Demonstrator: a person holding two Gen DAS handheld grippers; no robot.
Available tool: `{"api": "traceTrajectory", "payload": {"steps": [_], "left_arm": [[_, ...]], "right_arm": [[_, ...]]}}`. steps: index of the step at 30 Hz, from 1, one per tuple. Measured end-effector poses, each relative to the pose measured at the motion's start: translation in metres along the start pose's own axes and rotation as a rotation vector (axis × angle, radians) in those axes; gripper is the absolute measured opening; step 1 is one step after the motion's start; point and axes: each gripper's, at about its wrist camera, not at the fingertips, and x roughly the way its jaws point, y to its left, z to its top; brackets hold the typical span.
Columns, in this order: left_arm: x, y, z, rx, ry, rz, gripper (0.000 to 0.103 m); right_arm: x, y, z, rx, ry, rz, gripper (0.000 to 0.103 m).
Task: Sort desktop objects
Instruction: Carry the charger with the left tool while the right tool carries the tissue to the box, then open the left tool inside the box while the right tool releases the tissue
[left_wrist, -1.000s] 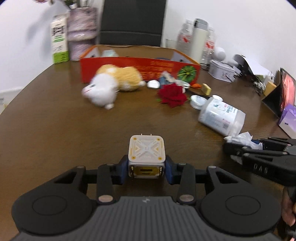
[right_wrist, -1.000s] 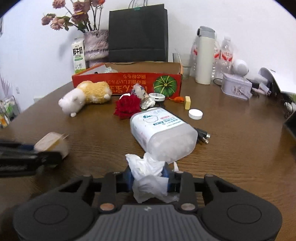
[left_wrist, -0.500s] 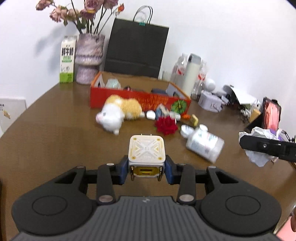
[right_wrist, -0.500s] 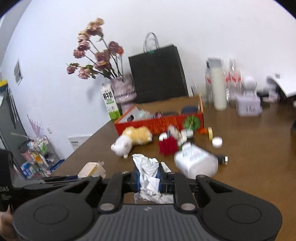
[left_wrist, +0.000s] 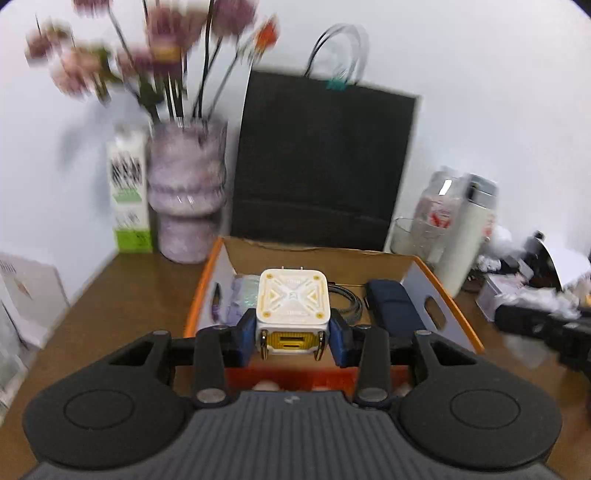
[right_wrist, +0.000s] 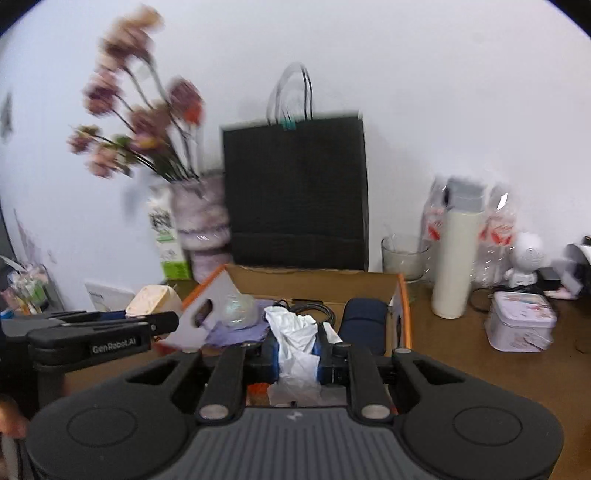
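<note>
1. centrally, the left gripper (left_wrist: 293, 332) is clamped on a white cube charger (left_wrist: 293, 302), its blue pads pressing both sides.
2. ahead of and below it stands an orange cardboard box (left_wrist: 443, 291) on the brown table (left_wrist: 122, 295); a coiled black cable (left_wrist: 347, 299) and a dark blue pouch (left_wrist: 391, 306) lie inside.
3. likewise, the right gripper (right_wrist: 295, 354) is clenched on a crumpled white tissue (right_wrist: 295, 339), held before the same box.
4. beyond the box stand a black paper bag (right_wrist: 295, 192), a vase of flowers (left_wrist: 186, 192) and a milk carton (left_wrist: 129, 192).
5. to the right gripper's right sit a white bottle (right_wrist: 456, 258) and a small tin (right_wrist: 521, 325).
</note>
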Motion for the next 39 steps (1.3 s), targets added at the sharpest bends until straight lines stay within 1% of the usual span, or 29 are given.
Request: {"api": "traceTrajectory", "payload": {"steps": [2, 3, 4, 6, 7, 9, 12, 13, 14, 15, 16, 17, 18, 19, 20, 22, 24, 25, 28, 31, 33, 34, 37, 39], "left_arm": [[0.035, 0.006, 0.014, -0.023, 0.067, -0.021, 0.039], [0.051, 0.007, 0.019, -0.023, 0.093, -0.019, 0.039], [0.067, 0.006, 0.021, -0.01, 0.118, -0.011, 0.039], [0.095, 0.003, 0.02, 0.016, 0.171, 0.006, 0.039], [0.105, 0.001, 0.017, 0.017, 0.189, 0.018, 0.039], [0.123, -0.004, 0.011, 0.037, 0.221, 0.004, 0.039], [0.152, -0.003, 0.011, 0.0, 0.276, -0.026, 0.039], [0.16, -0.003, 0.013, -0.01, 0.293, -0.028, 0.04], [0.165, -0.003, 0.014, -0.014, 0.302, -0.04, 0.04], [0.164, -0.002, 0.015, -0.017, 0.287, -0.056, 0.041], [0.16, -0.001, 0.017, -0.014, 0.263, -0.071, 0.043], [0.156, 0.001, 0.019, -0.007, 0.245, -0.082, 0.045], [0.152, 0.003, 0.021, -0.005, 0.232, -0.079, 0.047], [0.149, 0.005, 0.024, -0.012, 0.222, -0.07, 0.05], [0.146, 0.007, 0.025, -0.016, 0.215, -0.064, 0.05], [0.135, 0.01, 0.028, -0.009, 0.203, -0.039, 0.05], [0.118, 0.012, 0.027, -0.005, 0.184, 0.008, 0.05], [0.106, 0.014, 0.024, -0.015, 0.169, 0.027, 0.053], [0.064, 0.022, 0.012, -0.064, 0.116, 0.034, 0.071], [0.011, 0.028, -0.018, -0.087, 0.079, 0.024, 0.074], [-0.022, 0.029, -0.043, -0.087, 0.066, 0.015, 0.08], [-0.039, 0.028, -0.059, -0.081, 0.059, 0.012, 0.083], [-0.072, 0.019, -0.096, -0.02, 0.06, 0.004, 0.086], [-0.092, 0.011, -0.118, 0.016, 0.061, 0.032, 0.087]], "right_arm": [[0.039, -0.011, 0.02, 0.046, 0.045, 0.013, 0.015], [0.063, -0.018, 0.033, 0.071, 0.08, 0.012, 0.015], [0.08, -0.023, 0.04, 0.095, 0.095, 0.008, 0.015], [0.118, -0.026, 0.052, 0.093, 0.137, -0.011, 0.016], [0.138, -0.024, 0.055, 0.082, 0.159, -0.04, 0.016], [0.174, -0.018, 0.056, 0.031, 0.195, -0.071, 0.016], [0.225, -0.02, 0.056, 0.024, 0.245, -0.067, 0.017], [0.236, -0.022, 0.056, 0.042, 0.252, -0.057, 0.022], [0.245, -0.026, 0.057, 0.067, 0.264, -0.049, 0.032], [0.254, -0.031, 0.058, 0.096, 0.286, -0.046, 0.041], [0.255, -0.033, 0.057, 0.113, 0.294, -0.059, 0.053], [0.253, -0.037, 0.057, 0.122, 0.274, -0.069, 0.058], [0.247, -0.039, 0.058, 0.12, 0.248, -0.063, 0.061], [0.243, -0.041, 0.058, 0.12, 0.232, -0.044, 0.067], [0.239, -0.044, 0.06, 0.128, 0.221, -0.024, 0.068], [0.225, -0.048, 0.063, 0.147, 0.205, -0.035, 0.068], [0.209, -0.051, 0.064, 0.143, 0.191, -0.045, 0.07], [0.201, -0.05, 0.064, 0.128, 0.192, -0.057, 0.07], [0.163, -0.047, 0.053, 0.058, 0.186, -0.092, 0.071], [0.114, -0.05, 0.029, 0.035, 0.191, -0.103, 0.073], [0.078, -0.052, 0.007, 0.053, 0.203, -0.093, 0.075], [0.059, -0.051, -0.003, 0.046, 0.202, -0.074, 0.076], [0.004, -0.043, -0.037, 0.018, 0.169, -0.051, 0.078], [-0.03, -0.034, -0.055, 0.02, 0.122, -0.057, 0.084]]}}
